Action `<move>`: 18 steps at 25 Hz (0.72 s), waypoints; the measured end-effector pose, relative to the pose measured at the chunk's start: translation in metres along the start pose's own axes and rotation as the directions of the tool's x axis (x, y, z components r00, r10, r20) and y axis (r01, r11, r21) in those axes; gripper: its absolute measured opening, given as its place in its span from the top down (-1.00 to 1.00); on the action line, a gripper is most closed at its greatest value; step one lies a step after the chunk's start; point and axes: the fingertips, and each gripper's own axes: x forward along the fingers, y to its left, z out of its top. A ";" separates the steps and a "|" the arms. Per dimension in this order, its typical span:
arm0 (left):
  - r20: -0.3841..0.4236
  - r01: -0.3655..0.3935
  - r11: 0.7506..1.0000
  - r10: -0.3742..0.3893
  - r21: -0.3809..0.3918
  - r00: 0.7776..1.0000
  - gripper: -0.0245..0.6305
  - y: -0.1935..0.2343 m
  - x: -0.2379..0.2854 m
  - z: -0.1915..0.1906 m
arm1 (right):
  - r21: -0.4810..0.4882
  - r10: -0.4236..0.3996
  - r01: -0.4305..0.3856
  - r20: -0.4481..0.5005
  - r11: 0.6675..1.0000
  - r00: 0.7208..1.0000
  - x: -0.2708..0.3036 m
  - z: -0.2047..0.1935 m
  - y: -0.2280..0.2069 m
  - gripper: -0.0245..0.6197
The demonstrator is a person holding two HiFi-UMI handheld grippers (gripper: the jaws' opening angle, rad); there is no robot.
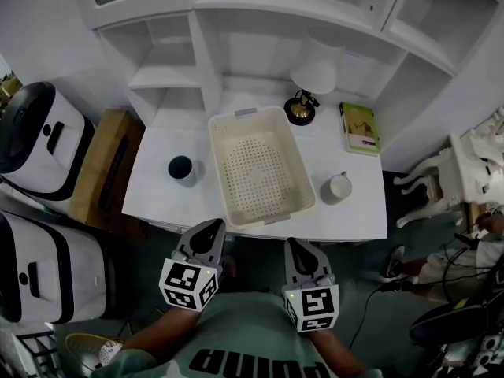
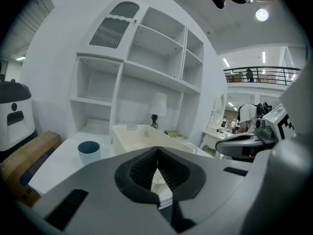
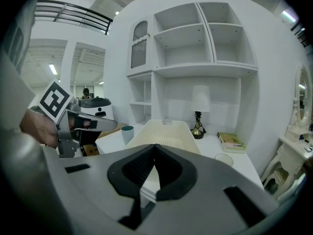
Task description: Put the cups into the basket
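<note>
While both pairs of my jaws are pressed together on nothing, the left gripper (image 1: 211, 228) and right gripper (image 1: 296, 246) hang on the near side of the basket (image 1: 221, 172), short of the bench (image 1: 153, 191) edge. Neither cup is in the basket yet. The dark cup (image 1: 181, 167) stands upright on the bench to the basket's left, and the white cup (image 1: 340, 186) stands upright to its right, each clear of the basket's wall. Both look small, stiff and light, likely glazed or smooth plastic, so I expect them to slide in a loose pinch and to chip if dropped onto the perforated floor of the basket. My best hold, I judge, is across the rim wall, one jaw inside the mouth and one outside, squeezed firmly but not hard. Each gripper has a cup on its own side of the basket, so my jaws must part first, then come down over a rim.
</note>
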 end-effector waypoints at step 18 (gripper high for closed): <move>-0.030 0.047 0.999 -0.046 0.022 0.998 0.90 0.100 0.014 0.006 | -0.015 -0.043 0.044 0.014 0.999 0.999 0.077 0.043 0.046 0.88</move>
